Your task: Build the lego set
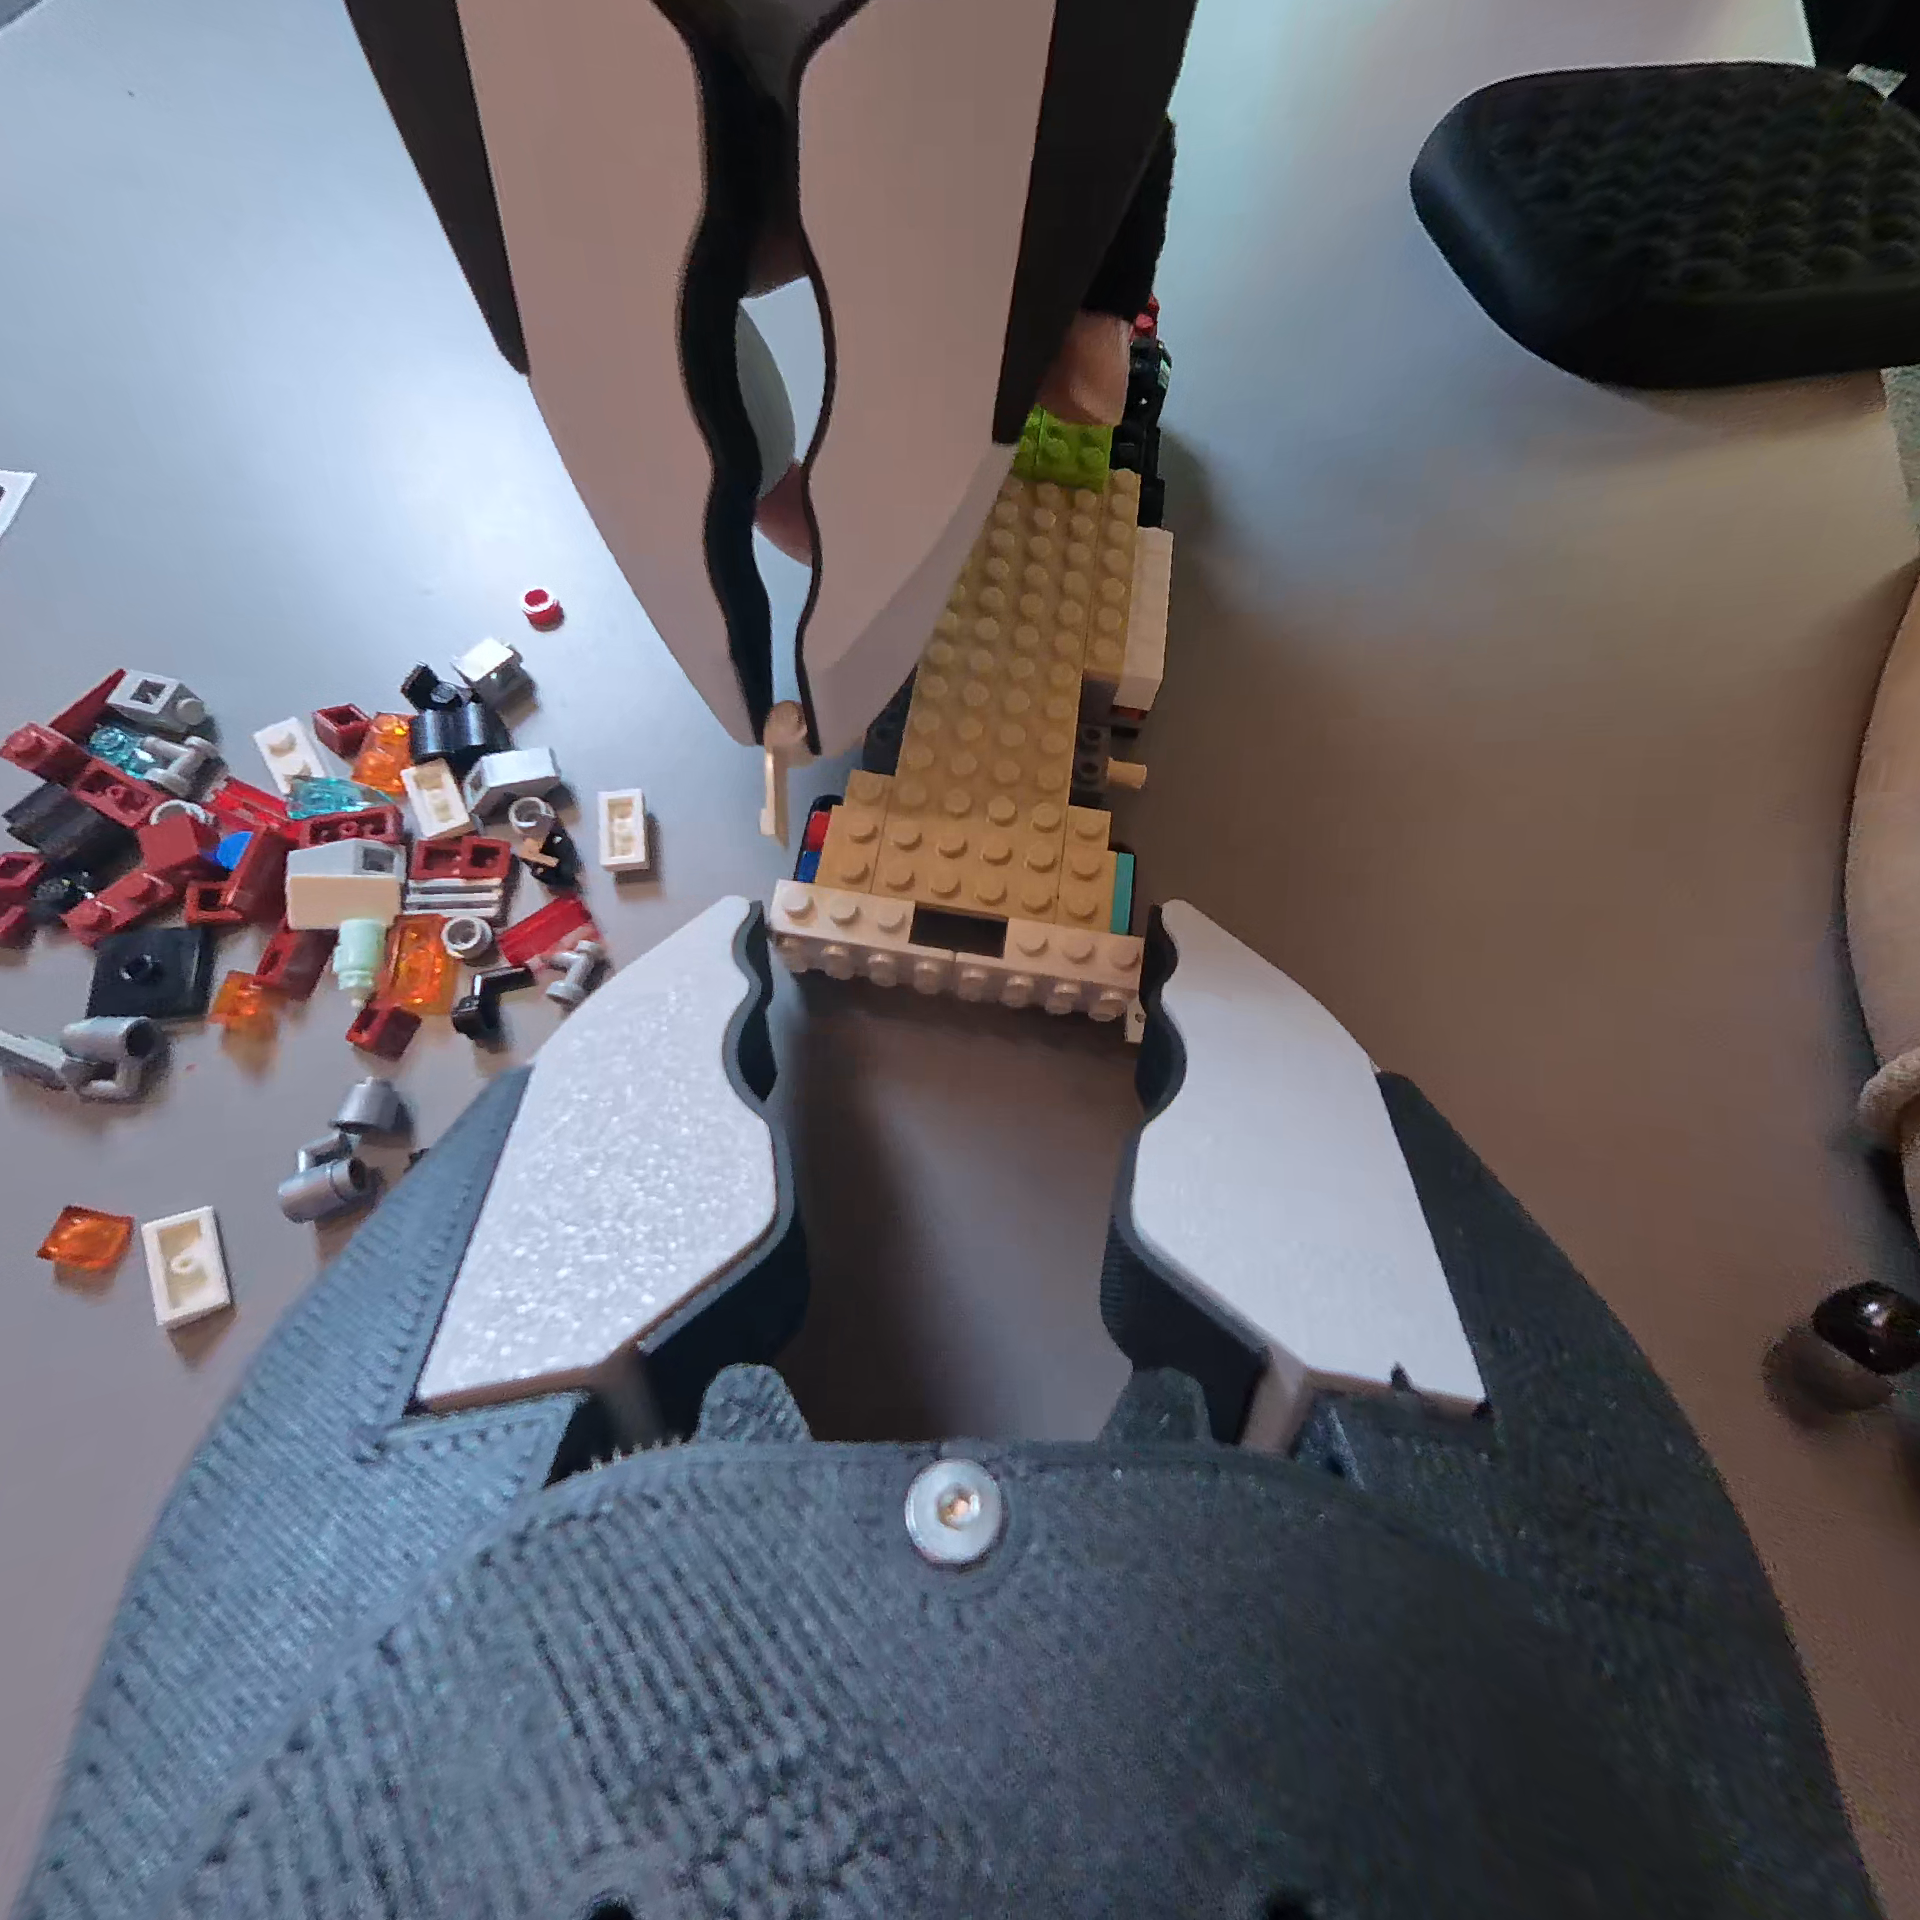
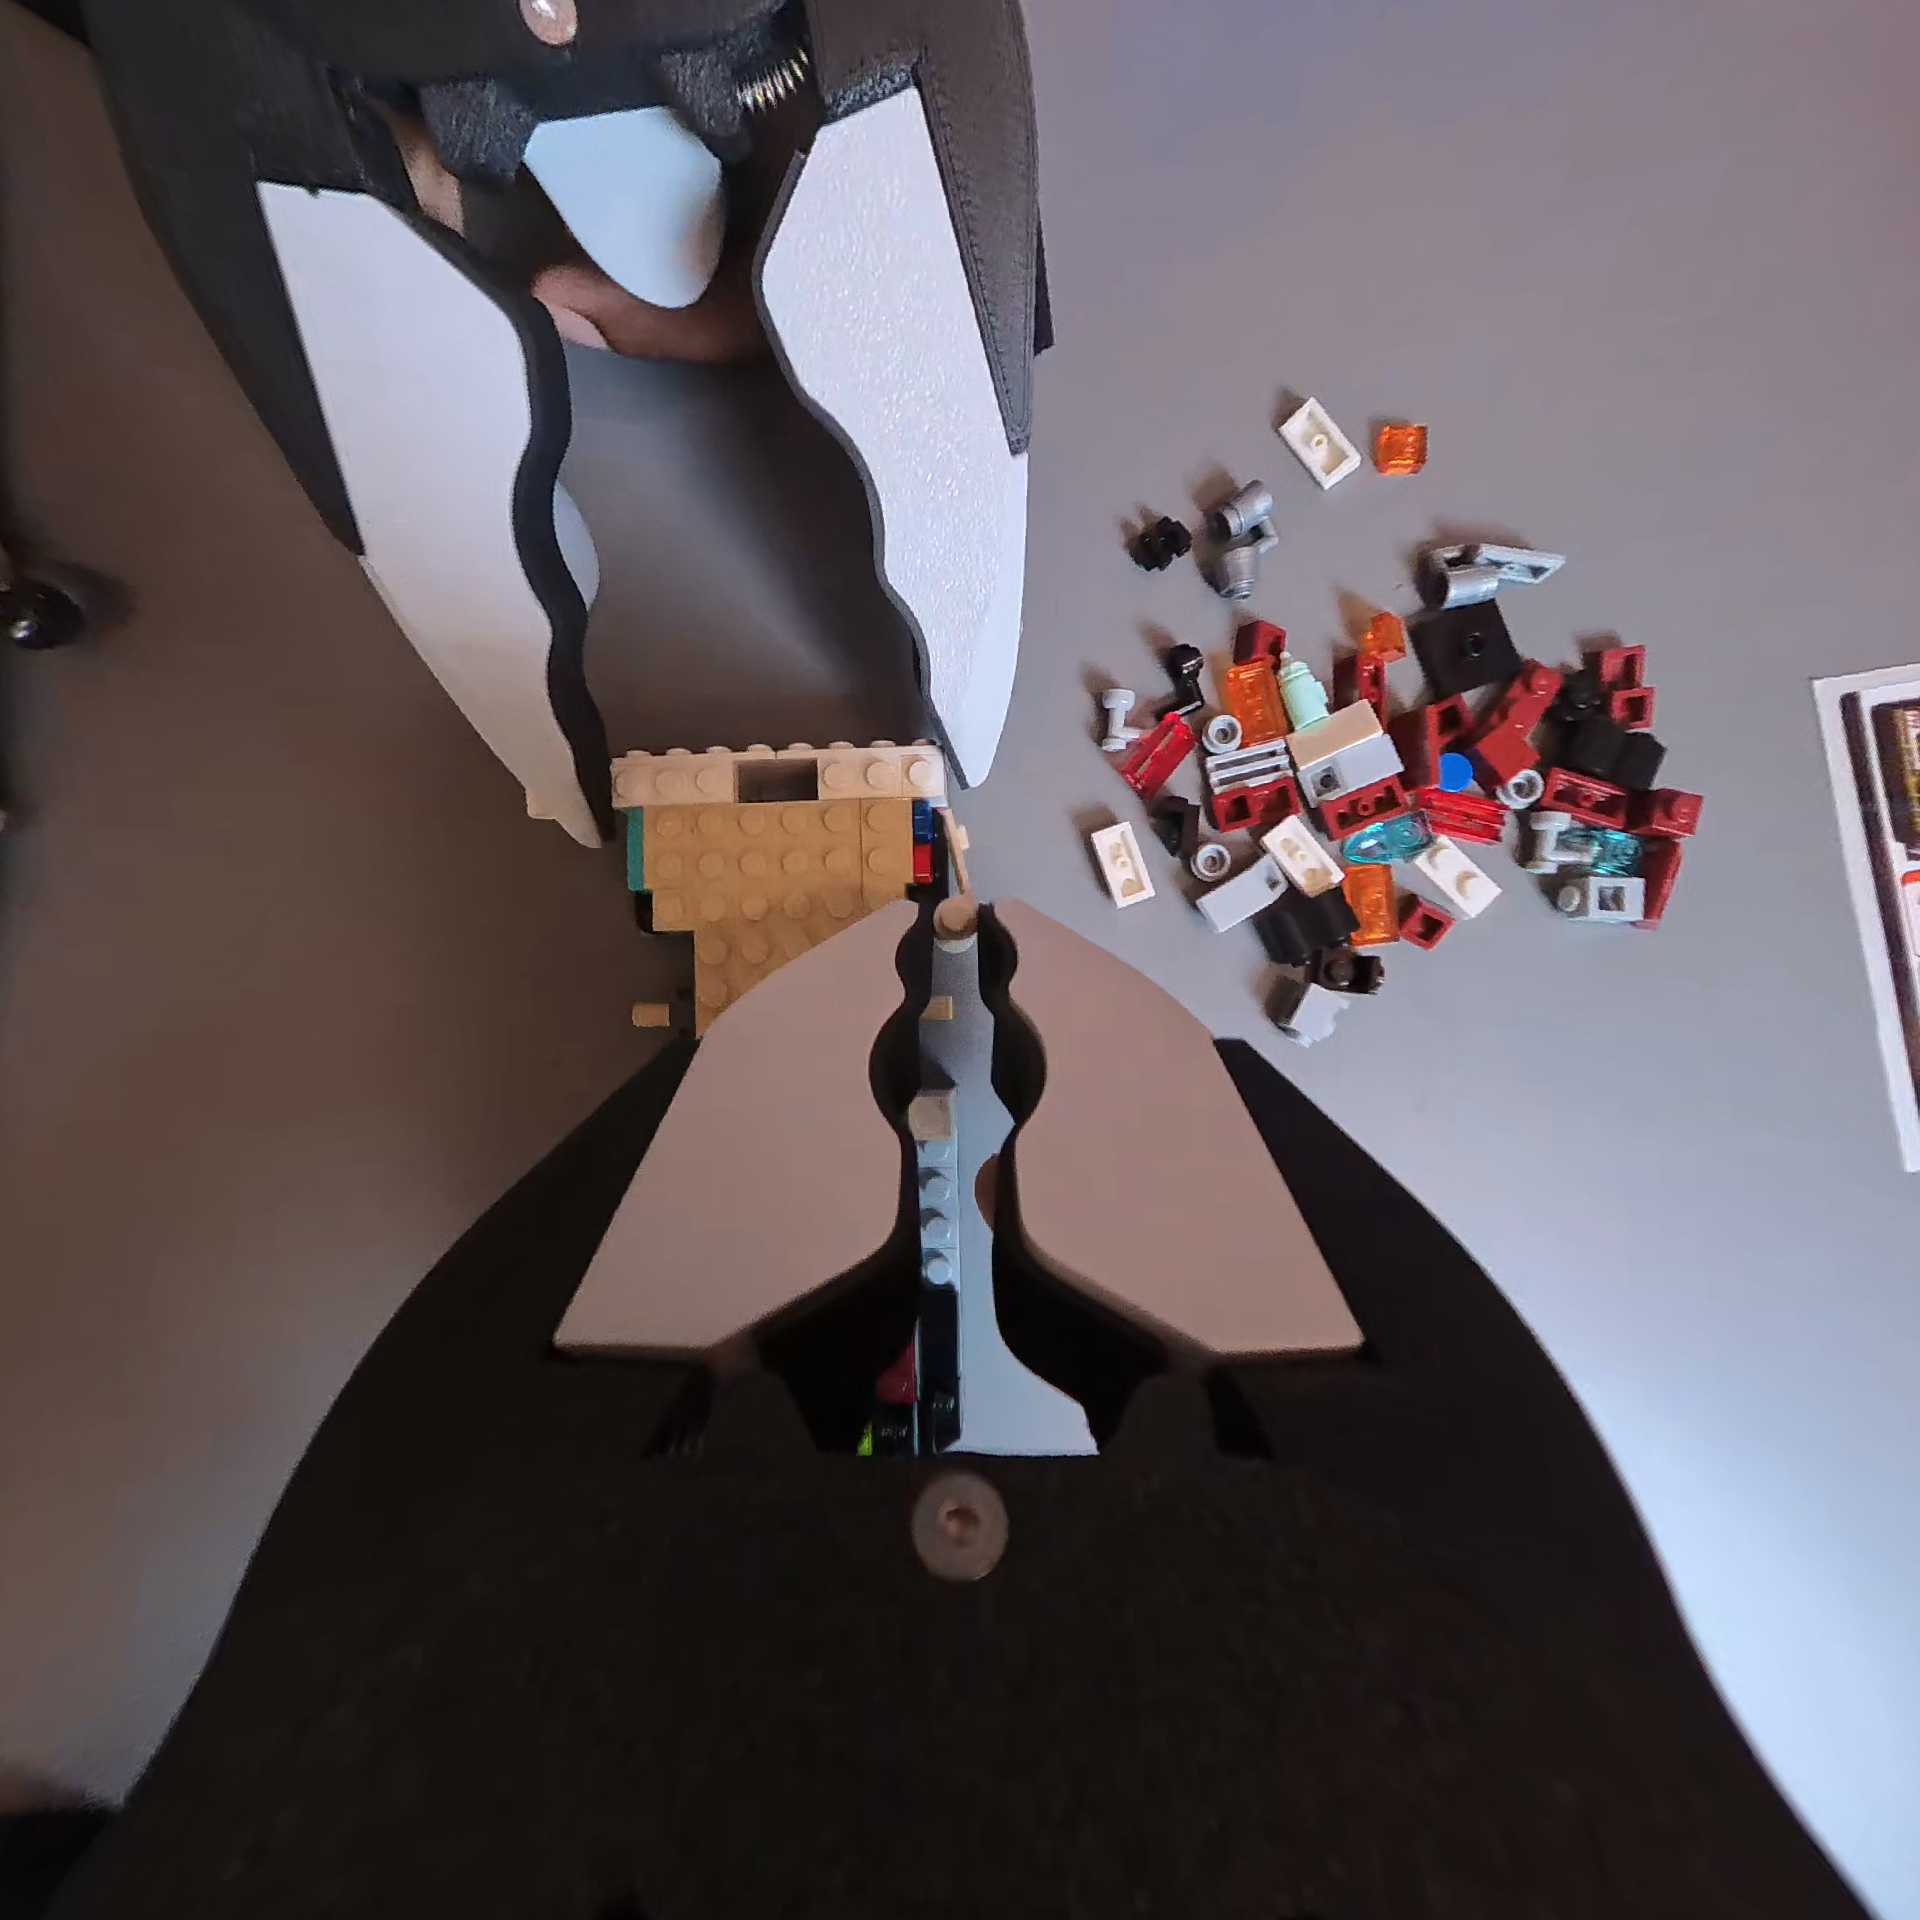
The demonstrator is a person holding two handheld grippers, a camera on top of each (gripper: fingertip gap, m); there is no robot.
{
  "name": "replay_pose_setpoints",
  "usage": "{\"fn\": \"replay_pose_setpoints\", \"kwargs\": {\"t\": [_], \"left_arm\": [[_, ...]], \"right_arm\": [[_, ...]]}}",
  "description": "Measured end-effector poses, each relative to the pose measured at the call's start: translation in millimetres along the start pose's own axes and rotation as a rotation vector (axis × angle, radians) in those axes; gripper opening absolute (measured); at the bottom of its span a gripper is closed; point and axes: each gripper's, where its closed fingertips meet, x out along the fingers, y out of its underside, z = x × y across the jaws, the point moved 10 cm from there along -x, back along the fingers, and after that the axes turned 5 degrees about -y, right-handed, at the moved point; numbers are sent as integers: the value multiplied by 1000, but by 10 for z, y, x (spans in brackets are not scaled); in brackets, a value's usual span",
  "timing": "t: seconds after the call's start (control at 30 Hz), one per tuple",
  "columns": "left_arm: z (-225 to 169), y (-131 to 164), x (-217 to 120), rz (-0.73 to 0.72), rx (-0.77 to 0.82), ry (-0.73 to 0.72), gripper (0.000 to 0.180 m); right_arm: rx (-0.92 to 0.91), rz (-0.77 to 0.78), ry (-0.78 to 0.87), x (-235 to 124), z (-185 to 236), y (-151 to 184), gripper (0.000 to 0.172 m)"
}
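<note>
Left wrist view: the left tongs point(image 1: 956, 971) are standing wide open around the near end of a tan brick model point(image 1: 997, 748). Its pale grey end row point(image 1: 951, 961) is sitting between the two fingertips; I cannot tell whether they are touching it. Just past the left tip, the right tongs point(image 1: 784, 727) are coming down from above, pinching a small tan peg piece point(image 1: 779, 774) beside the model's left edge. Farther left, a pile of loose bricks point(image 1: 301, 862) is lying on the grey table point(image 1: 1455, 727). Far right, a black seat point(image 1: 1683, 218) is showing.
</note>
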Motion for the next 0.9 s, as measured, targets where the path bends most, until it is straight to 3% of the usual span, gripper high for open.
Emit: {"fn": "replay_pose_setpoints", "kwargs": {"t": [0.43, 0.9], "left_arm": [[44, -34, -14, -46, -3, 43, 74], [-26, -41, 50, 12, 83, 59, 71]], "right_arm": [[33, 41, -40, 62, -14, -53, 8], [78, 12, -125, 86, -47, -36, 9]]}}
